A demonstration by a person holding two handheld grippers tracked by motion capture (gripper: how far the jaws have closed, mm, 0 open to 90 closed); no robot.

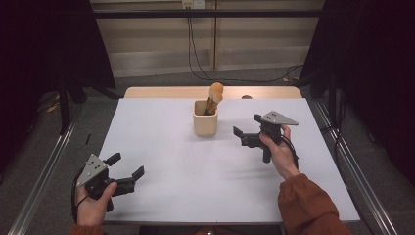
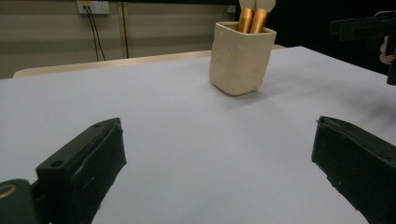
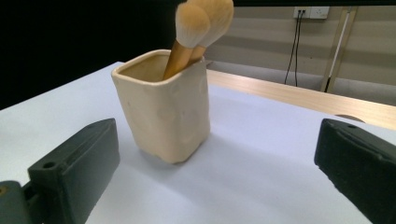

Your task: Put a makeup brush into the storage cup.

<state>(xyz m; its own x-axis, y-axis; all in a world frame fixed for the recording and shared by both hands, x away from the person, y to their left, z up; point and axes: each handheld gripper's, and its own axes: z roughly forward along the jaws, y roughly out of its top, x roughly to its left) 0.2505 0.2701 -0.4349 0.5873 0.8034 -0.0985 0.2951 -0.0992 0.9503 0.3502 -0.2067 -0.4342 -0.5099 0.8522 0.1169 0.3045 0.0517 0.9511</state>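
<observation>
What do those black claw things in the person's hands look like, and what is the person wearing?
Each hand holds a black tool with two chunky, blocky jaws. The left gripper and the right gripper both carry a flat grey three-cornered plate on top, and a thin black cable loops by each wrist. One jaw has a small round hole near its tip. The person wears rust-orange sleeves.

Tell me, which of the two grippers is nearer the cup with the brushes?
The right gripper, beside the cream cup. The left gripper sits far back at the table's near corner.
</observation>
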